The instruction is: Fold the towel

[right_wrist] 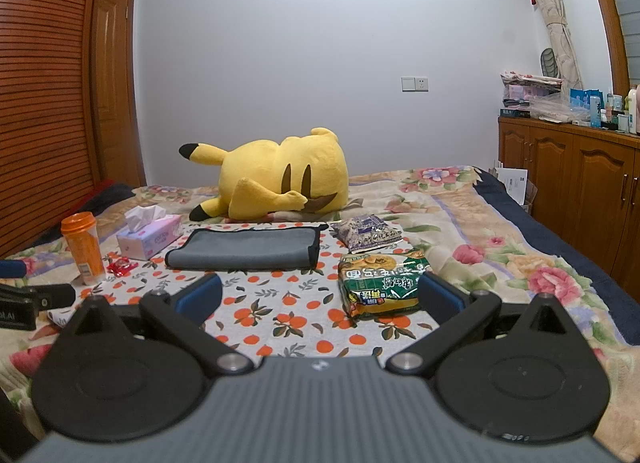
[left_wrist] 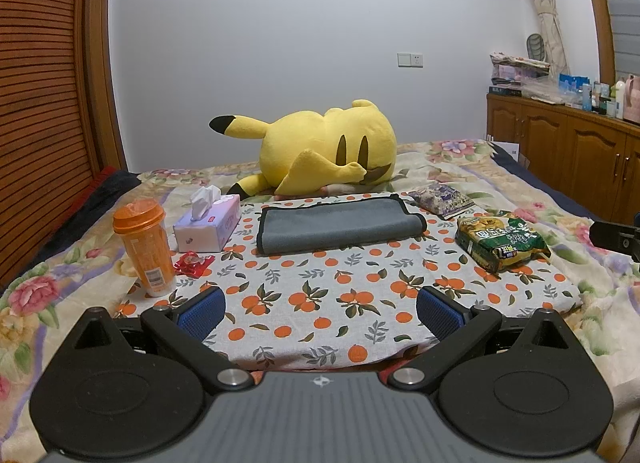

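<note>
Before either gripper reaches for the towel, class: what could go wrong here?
1. The tissue box sits close by the towel, and the orange cup stands a little further left; the left gripper might knock either.
2. The purple packet lies beside the towel's other end, so the right gripper could catch it.
3. The towel lies already doubled; a pinch may lift one layer only.

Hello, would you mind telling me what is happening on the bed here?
A person holds two grippers over an orange-print cloth on the bed. The left hand-held gripper and right hand-held gripper are both open and empty, short of the grey towel. The towel lies already folded over, between a tissue box and snack packets, with a yellow plush behind it.
</note>
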A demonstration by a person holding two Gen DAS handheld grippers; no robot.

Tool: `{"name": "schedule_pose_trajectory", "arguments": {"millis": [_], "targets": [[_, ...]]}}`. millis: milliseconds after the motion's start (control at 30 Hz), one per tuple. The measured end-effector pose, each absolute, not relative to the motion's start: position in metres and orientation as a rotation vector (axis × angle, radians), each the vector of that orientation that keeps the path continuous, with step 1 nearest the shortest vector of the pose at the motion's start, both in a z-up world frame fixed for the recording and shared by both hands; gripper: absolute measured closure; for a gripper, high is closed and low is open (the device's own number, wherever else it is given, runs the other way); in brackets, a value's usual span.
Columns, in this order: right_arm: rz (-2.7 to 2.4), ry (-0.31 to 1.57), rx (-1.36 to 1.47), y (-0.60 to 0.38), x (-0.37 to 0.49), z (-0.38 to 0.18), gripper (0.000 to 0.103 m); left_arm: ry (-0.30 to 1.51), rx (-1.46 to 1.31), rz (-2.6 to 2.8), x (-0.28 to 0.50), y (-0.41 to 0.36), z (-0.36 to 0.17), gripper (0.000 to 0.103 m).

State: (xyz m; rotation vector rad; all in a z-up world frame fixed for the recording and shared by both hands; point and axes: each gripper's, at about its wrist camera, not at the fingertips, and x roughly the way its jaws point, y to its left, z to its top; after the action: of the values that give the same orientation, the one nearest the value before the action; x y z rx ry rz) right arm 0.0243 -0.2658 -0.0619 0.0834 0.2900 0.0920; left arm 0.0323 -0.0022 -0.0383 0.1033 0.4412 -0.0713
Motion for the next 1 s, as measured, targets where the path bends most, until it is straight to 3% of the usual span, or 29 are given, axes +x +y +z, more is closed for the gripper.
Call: {"name": "schedule_pose_trajectory", "arguments": {"millis": [1000], "targets": [[0.092,0.29,0.082,-0.2654,0.0242,-0.0622,0.0,0.442,0.105,-0.068,0.0343,0.0013,-0.037,0.0]]}}
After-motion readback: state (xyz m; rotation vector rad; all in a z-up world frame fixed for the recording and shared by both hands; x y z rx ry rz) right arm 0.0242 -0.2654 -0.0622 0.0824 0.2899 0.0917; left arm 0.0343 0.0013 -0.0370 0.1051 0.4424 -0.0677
